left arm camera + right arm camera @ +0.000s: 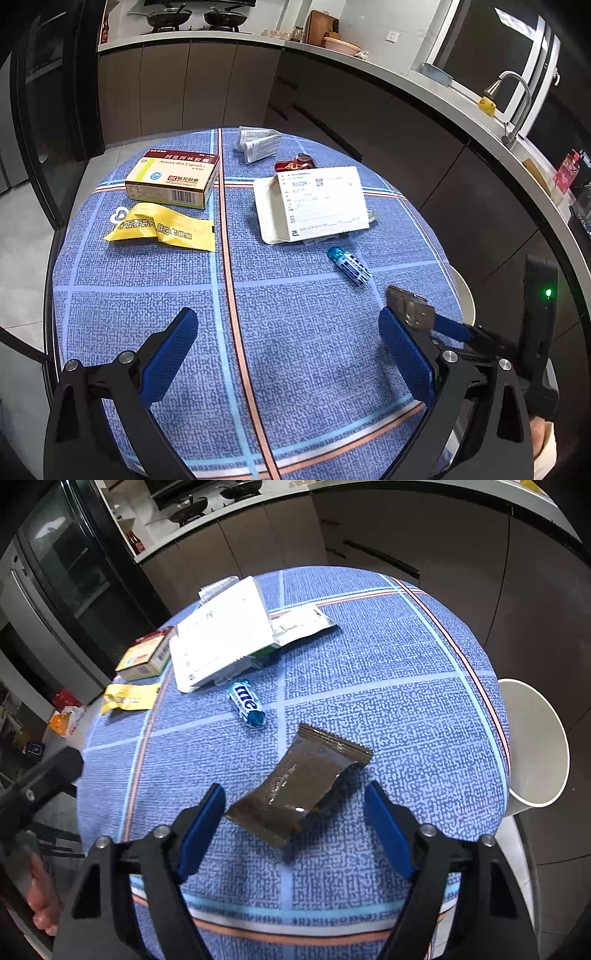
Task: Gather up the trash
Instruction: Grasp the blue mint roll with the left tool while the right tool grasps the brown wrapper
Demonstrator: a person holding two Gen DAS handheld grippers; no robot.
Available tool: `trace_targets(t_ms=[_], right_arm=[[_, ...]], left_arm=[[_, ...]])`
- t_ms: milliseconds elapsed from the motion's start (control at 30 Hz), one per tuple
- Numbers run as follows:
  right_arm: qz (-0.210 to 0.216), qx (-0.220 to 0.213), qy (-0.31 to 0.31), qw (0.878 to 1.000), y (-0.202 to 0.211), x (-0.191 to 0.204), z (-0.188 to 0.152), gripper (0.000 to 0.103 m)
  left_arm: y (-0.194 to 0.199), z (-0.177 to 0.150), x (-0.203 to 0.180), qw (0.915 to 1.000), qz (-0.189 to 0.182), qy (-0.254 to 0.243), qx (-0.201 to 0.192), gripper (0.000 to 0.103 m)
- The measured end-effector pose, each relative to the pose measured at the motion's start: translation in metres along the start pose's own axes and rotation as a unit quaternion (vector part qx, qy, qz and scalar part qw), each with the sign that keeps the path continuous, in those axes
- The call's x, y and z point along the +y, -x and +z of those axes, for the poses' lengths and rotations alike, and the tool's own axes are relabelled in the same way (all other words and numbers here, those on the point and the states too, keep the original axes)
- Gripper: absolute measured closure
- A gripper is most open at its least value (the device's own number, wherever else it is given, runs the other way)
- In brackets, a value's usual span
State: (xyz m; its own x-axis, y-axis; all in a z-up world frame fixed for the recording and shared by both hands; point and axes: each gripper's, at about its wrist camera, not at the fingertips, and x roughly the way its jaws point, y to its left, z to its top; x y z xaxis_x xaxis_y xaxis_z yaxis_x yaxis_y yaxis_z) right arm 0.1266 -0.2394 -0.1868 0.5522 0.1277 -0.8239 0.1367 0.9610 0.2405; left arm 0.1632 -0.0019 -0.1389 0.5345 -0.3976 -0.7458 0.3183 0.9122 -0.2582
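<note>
A round table with a blue checked cloth point(295, 332) carries trash. A brown snack wrapper point(301, 784) lies flat between the open fingers of my right gripper point(295, 812), near the table's front; it also shows in the left wrist view point(408, 304). A blue and white candy roll point(246, 703) lies just beyond it. A white carton point(221, 635), a yellow wrapper point(162, 227), a medicine box point(173, 177), folded white paper point(258, 144) and a red wrapper point(295, 164) lie farther back. My left gripper point(288, 350) is open and empty above the cloth.
A white bin or stool point(532, 742) stands beside the table's right edge. Dark kitchen cabinets point(369, 103) with a counter and sink tap point(513, 107) curve behind the table. A dark fridge point(74, 590) stands at the left.
</note>
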Motion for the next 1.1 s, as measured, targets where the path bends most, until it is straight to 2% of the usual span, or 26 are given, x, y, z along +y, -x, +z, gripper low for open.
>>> trace_targets(t_ms=[67,100,133,167,300,333,433,500,567,800,967,1100], right_arm=[[-0.007,0.001,0.001,1.000,-0.003,-0.001,-0.001,0.048],[-0.009,0.001,0.001,1.000,-0.003,-0.002,-0.001,0.049],[-0.010,0.000,0.001,1.000,-0.004,-0.002,-0.001,0.056],[-0.011,-0.001,0.003,1.000,-0.003,-0.003,0.000,0.080],[-0.013,-0.005,0.011,1.000,-0.002,-0.007,0.001,0.085],[-0.013,-0.007,0.012,1.000,-0.001,-0.008,0.002,0.090],[-0.017,-0.015,0.021,1.000,0.006,-0.011,0.003,0.090],[-0.023,-0.021,0.025,0.999,0.010,-0.014,0.002,0.090],[-0.025,-0.026,0.029,0.999,0.015,-0.017,0.001,0.090],[-0.024,-0.031,0.034,0.999,0.023,-0.027,-0.004,0.090],[-0.023,-0.034,0.031,0.999,0.026,-0.032,-0.005,0.090],[-0.024,-0.034,0.030,0.999,0.027,-0.034,-0.004,0.090]], left_arm=[[-0.005,0.005,0.003,1.0000,-0.002,0.001,0.001,0.009],[-0.006,0.007,0.004,1.0000,0.000,0.001,0.001,0.008],[-0.009,0.009,0.003,1.0000,-0.001,0.000,0.002,0.008],[-0.012,0.011,0.002,1.0000,-0.005,-0.003,0.003,0.009],[-0.024,0.020,-0.008,0.9994,-0.027,-0.010,0.018,0.009],[-0.029,0.022,-0.012,0.9991,-0.032,-0.011,0.023,0.011],[-0.051,0.029,-0.024,0.9967,-0.062,-0.001,0.053,0.027],[-0.066,0.032,-0.030,0.9952,-0.070,0.013,0.067,0.029],[-0.084,0.035,-0.037,0.9932,-0.076,0.026,0.084,0.035],[-0.121,0.045,-0.056,0.9926,-0.046,0.037,0.106,0.053],[-0.133,0.046,-0.064,0.9931,-0.026,0.027,0.111,0.060],[-0.136,0.046,-0.065,0.9926,-0.026,0.027,0.116,0.068]])
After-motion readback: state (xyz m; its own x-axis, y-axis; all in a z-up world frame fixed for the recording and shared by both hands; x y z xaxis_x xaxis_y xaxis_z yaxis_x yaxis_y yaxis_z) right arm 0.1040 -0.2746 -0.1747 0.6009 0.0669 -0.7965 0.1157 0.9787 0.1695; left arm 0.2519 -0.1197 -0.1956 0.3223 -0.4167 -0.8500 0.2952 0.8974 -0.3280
